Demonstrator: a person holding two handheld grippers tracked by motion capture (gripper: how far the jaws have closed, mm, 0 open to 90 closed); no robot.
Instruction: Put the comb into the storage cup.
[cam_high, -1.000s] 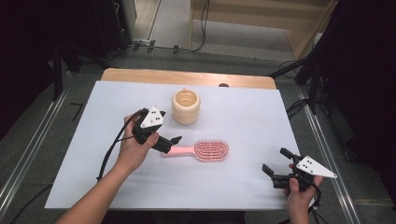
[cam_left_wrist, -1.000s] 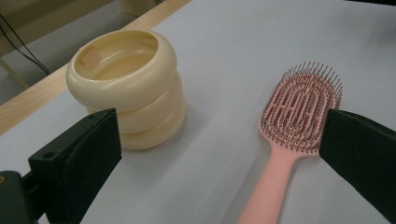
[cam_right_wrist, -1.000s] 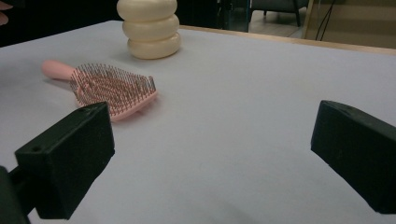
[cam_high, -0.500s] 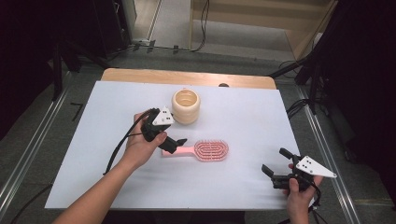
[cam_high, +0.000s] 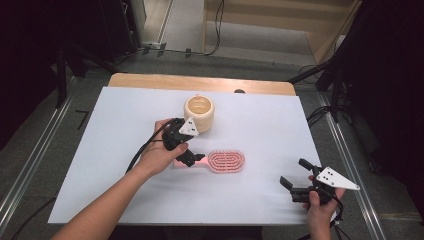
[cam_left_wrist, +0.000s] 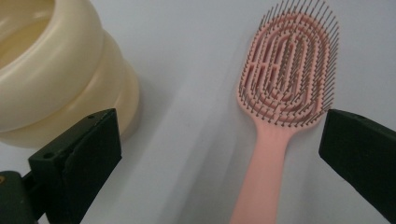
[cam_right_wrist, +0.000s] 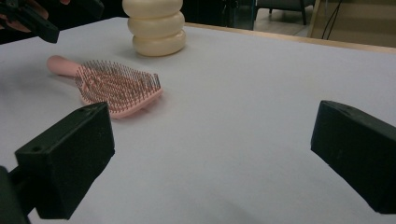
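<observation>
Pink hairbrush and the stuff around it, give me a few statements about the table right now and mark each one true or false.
1. The pink hairbrush lies flat with its bristles up. True.
2. The left gripper is shut on the brush handle. False: its jaws stand wide apart, above the handle.
3. The cream ribbed cup stands upright beyond the brush. True.
4. The right gripper holds the cup. False: it is open and empty near the table's front right edge, well away from the cup.
5. The brush is inside the cup. False: it lies on the white tabletop, apart from the cup.
</observation>
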